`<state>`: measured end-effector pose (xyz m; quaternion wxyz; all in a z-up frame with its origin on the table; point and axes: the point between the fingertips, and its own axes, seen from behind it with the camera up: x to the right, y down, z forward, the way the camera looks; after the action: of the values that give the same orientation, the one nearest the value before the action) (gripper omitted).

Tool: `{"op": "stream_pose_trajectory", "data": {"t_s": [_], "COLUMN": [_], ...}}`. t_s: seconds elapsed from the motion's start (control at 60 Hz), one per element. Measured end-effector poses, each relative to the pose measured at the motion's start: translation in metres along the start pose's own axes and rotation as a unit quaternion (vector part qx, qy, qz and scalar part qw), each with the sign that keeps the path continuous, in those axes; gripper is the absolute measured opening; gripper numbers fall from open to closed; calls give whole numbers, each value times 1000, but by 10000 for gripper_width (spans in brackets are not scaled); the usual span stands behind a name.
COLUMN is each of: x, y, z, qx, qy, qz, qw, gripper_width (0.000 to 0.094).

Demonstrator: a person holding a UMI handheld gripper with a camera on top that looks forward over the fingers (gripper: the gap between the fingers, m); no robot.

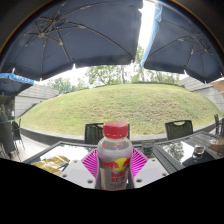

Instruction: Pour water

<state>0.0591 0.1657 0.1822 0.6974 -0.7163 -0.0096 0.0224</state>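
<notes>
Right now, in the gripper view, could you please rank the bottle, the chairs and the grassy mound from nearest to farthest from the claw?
1. Bottle: red cap, between the pink pads of the claw, on the table.
2. Chairs: beyond the table's far edge.
3. Grassy mound: behind the chairs, under the umbrellas.

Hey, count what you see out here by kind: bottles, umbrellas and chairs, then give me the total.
Bottles: 1, red-capped bottle, standing between the pink pads of the hand-held gripper
Umbrellas: 2, large umbrella and second umbrella
Chairs: 2, chair and other chair
Total: 5
</notes>
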Motion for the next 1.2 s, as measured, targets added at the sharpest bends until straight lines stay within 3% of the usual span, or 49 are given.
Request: {"op": "stream_pose_trajectory", "data": {"t_s": [0.05,0.233,0.4,0.5,0.533,0.567,0.583,0.617,0.917,1.117,1.2], "x": [4,14,10,7,6,8,8,10,-15,-57,-55], "y": [34,81,79,82,86,87,86,83,63,65,62], "z": [7,8,8,8,4,-1,-4,-12,-145,-219,-230], "qx": [-25,-64,-45,-61,-76,-87,-89,-90,-81,-76,-66], "qy": [-2,-17,-26,-23,-25,-28,-28,-24,4,-39,-34], "qz": [-13,5,-23,-38,-49,-60,-64,-68,-143,-100,-84], "qw": [1000,998,998,997,996,994,994,993,986,991,994], "gripper_width": [368,367,388,544,650,817,849,811,838,838,848]}}
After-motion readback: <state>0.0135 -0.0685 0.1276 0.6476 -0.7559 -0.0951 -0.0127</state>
